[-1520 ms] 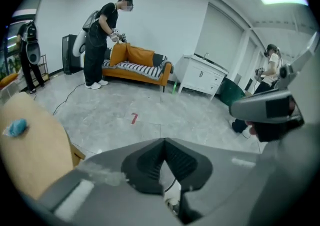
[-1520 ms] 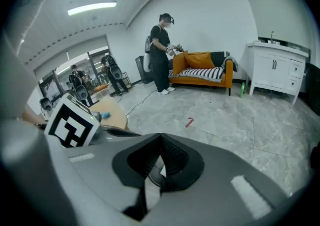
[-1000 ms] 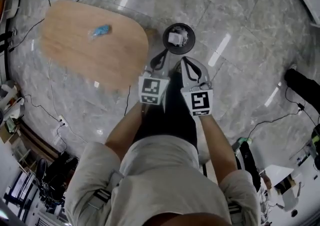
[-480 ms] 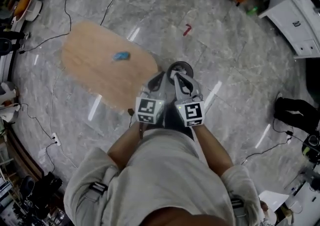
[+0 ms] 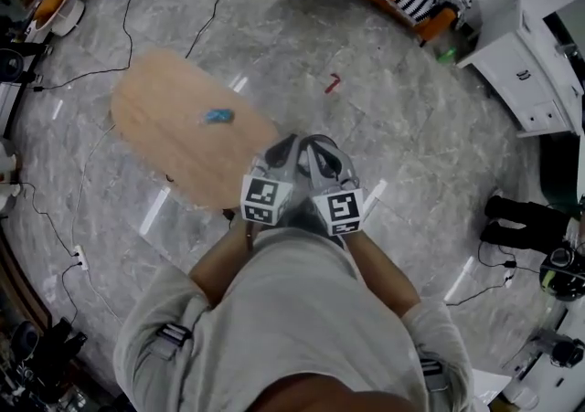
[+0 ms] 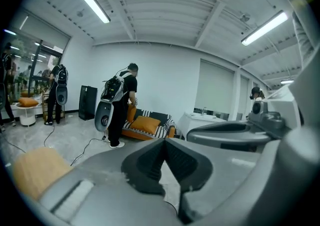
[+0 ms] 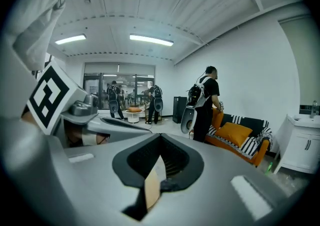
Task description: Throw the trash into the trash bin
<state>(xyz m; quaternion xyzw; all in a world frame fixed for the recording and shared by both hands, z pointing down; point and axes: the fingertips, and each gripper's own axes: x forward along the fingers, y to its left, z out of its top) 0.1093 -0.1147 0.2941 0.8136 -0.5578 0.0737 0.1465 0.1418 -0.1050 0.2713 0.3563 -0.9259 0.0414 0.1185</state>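
The trash [image 5: 218, 115] is seen as a small, crumpled scrap of bright blue. It lies on the pale wooden, oval tabletop [image 5: 164, 141], at about 10 o'clock from the two tools and well apart from them. The left tool [image 5: 285, 147] and the right tool [image 5: 318, 147] are held side by side over the grey marble floor [image 5: 411, 136], just off the tabletop's 4 o'clock edge, both pointed towards 12 o'clock. The left tool's jaws are drawn fully together, meeting in a narrow V. The right tool's jaws are likewise brought together, and a thin tan and pale sliver shows in the slit between them; what it is cannot be told. Only the head view shows the trash, the tabletop's whole outline, the black cables [image 5: 87, 191] trailing over the floor and a small red mark [image 5: 333, 83] at 12 o'clock from the tools. In the left gripper view only a tan corner of the tabletop is caught, at 8 o'clock. The room, by contrast, is shown only in the gripper views. There, long ceiling lights [image 6: 91, 0] can be seen, and a person [image 6: 120, 104] carrying a backpack is standing beside an orange sofa [image 6: 147, 125] with striped cushions. In the right gripper view alone, further people are seen before a glazed wall at 10 o'clock, and a white cabinet [image 7: 302, 145] at 3 o'clock.
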